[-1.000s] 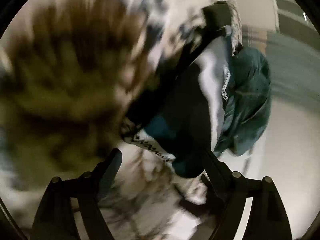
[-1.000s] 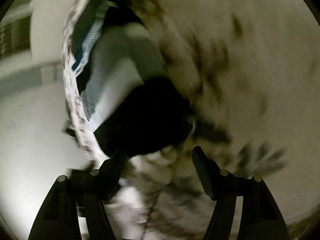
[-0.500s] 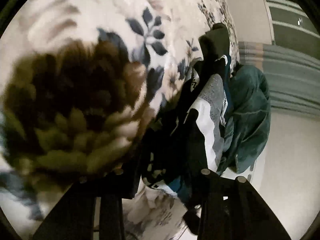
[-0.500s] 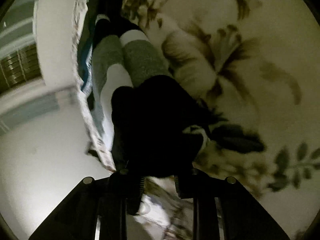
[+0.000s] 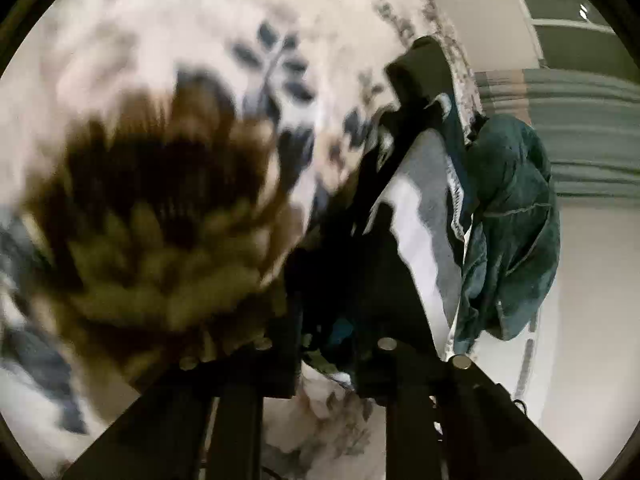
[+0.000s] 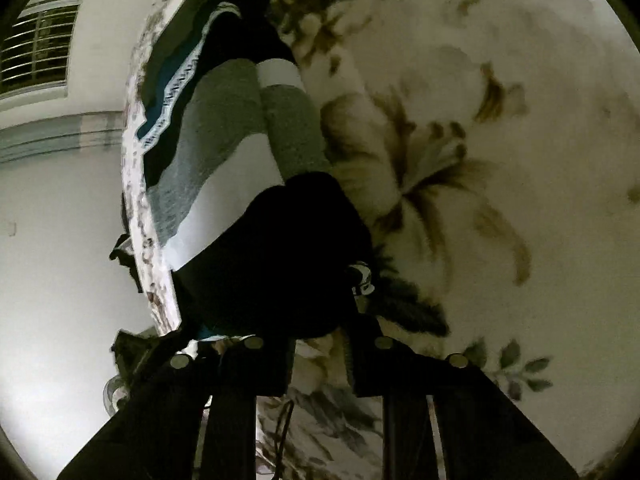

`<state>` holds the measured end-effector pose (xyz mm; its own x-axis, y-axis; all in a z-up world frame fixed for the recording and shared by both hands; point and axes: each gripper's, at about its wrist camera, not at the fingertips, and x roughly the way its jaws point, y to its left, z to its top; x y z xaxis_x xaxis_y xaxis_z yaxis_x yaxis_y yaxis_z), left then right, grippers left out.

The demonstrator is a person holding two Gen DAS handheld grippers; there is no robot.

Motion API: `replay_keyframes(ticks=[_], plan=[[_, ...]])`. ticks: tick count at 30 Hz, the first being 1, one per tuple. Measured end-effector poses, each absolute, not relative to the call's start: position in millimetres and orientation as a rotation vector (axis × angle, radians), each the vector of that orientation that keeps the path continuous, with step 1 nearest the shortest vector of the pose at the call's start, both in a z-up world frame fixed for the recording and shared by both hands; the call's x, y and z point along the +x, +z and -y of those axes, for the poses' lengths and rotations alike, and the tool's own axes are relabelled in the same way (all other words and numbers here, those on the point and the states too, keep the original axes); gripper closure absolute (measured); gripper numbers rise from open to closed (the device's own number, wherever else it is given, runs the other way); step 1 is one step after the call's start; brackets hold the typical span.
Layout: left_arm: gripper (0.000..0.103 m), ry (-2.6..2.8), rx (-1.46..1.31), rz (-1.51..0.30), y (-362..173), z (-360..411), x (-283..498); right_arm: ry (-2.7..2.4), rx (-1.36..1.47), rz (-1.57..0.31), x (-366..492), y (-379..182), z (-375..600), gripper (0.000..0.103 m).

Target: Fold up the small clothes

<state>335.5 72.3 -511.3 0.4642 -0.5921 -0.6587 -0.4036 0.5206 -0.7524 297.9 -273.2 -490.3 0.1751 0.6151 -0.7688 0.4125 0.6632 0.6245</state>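
The left gripper [image 5: 326,354] has just been closing its two black fingers, and they now stand narrow, pinched on the near hem of a small black, grey and white garment [image 5: 420,216]. The right gripper [image 6: 320,350] has likewise been closing and nips the same garment's black end [image 6: 276,256]. In both views the pinched cloth is so dark that the pads themselves are hard to make out.

In the left view the garment runs from the fingers up toward one o'clock, lying on a cream bedspread printed with big brown and blue flowers [image 5: 168,92], much of it blurred. In the right view it runs up toward eleven o'clock along the bedspread's edge [image 6: 136,184], grey legs side by side with a white band.

Beside it at three o'clock in the left view, a crumpled dark teal garment [image 5: 512,224] hangs over the edge of the bed. A teal piece with white trim [image 6: 168,96] lies under the garment's far end; what it is I cannot tell.

Past the edge lies pale bare floor [image 6: 60,260]. A barred window [image 6: 36,52] shows at ten o'clock in the right view. The bedspread stretches clear at two and three o'clock there.
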Motion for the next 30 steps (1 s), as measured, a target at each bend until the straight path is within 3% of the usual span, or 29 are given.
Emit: replay_keyframes(ticks=[1,2,5,7,8,9,10,11,12,13,15,24,25,26,27,28,29,30], plan=[[0.097,-0.148,-1.061,-1.148,-511,-76,338,0.168,0.905,-1.442,298,-487,276,0.087],[0.098,-0.137,-1.041,-1.160,-512,-80,340,0.165,0.874,-1.443,300,-485,277,0.087],[0.096,-0.136,-1.032,-1.190,-516,-91,343,0.183,0.835,-1.470,304,-492,267,0.087],[0.090,-0.158,-1.058,-1.218,-513,-95,342,0.231,0.828,-1.510,306,-493,265,0.080],[0.071,-0.161,-1.079,-1.223,-512,-95,338,0.238,0.828,-1.518,305,-490,270,0.076],[0.052,-0.169,-1.107,-1.233,-510,-92,331,0.245,0.825,-1.523,306,-486,274,0.064],[0.021,-0.175,-1.132,-1.238,-510,-88,324,0.256,0.831,-1.513,308,-482,279,0.048],[0.019,-0.184,-1.159,-1.235,-509,-84,317,0.259,0.833,-1.498,311,-477,288,0.040],[0.019,-0.209,-1.212,-1.224,-512,-75,309,0.262,0.831,-1.477,317,-472,296,0.025],[0.019,-0.222,-1.246,-1.219,-516,-68,305,0.286,0.825,-1.457,328,-469,303,0.017],[0.019,-0.230,-1.320,-1.212,-532,-47,301,0.319,0.804,-1.446,353,-471,308,0.011],[0.019,-0.142,-1.394,-1.038,-561,10,339,0.643,0.905,-1.521,511,-546,279,0.011],[0.022,-0.129,-1.389,-1.026,-560,10,340,0.644,0.894,-1.541,519,-552,273,0.011],[0.041,-0.115,-1.383,-1.010,-557,10,341,0.655,0.888,-1.565,527,-558,266,0.010],[0.053,-0.102,-1.362,-0.993,-552,7,342,0.665,0.882,-1.567,532,-559,261,0.010],[0.068,-0.101,-1.348,-0.975,-549,5,343,0.676,0.868,-1.537,536,-555,255,0.014],[0.072,-0.102,-1.333,-0.960,-543,1,345,0.679,0.856,-1.520,536,-553,251,0.024],[0.073,-0.101,-1.323,-0.955,-540,-2,347,0.671,0.832,-1.527,535,-552,247,0.058]])
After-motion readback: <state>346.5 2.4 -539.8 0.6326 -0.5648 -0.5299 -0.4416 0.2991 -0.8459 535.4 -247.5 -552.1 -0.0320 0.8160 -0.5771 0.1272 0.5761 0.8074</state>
